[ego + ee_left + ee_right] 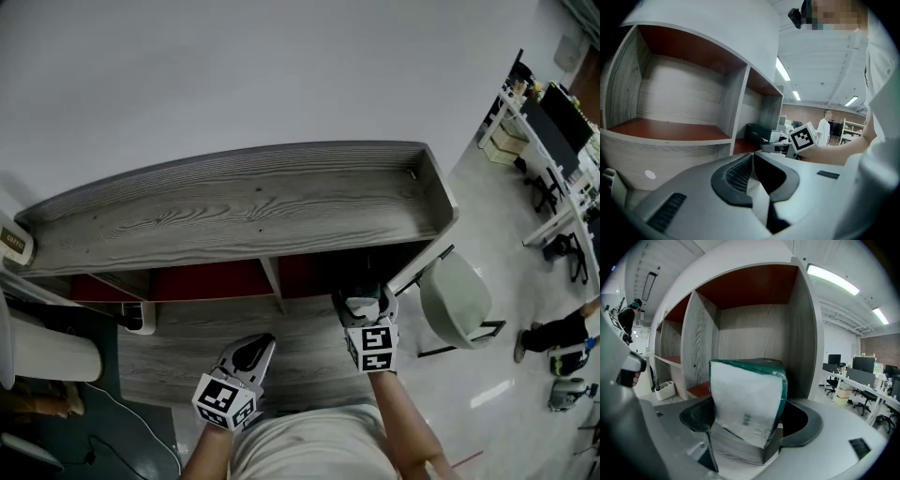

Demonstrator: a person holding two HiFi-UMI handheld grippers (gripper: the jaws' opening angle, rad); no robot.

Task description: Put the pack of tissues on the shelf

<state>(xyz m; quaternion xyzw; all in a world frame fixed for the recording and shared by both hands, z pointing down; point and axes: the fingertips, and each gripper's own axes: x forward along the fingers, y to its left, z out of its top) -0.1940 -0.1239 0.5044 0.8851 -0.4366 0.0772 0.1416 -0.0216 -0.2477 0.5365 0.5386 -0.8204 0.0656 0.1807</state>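
Left gripper (752,165) is pinched closed on nothing, while the right gripper (364,303) clamps the soft white, green-edged pack of tissues (747,399) before the grey wood-grain shelf's (244,211) right compartment (754,331), where the tilted pack might catch a side wall and slip free.

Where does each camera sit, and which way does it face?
Head view: on the head, facing down at the shelf; left gripper, right gripper, forearms show.
Left gripper view: on the left gripper, facing the shelf's compartments; its shut jaws show.
Right gripper view: on the right gripper, facing one compartment; jaws hold the pack.
Shared: shelf in all; right gripper in the first two.
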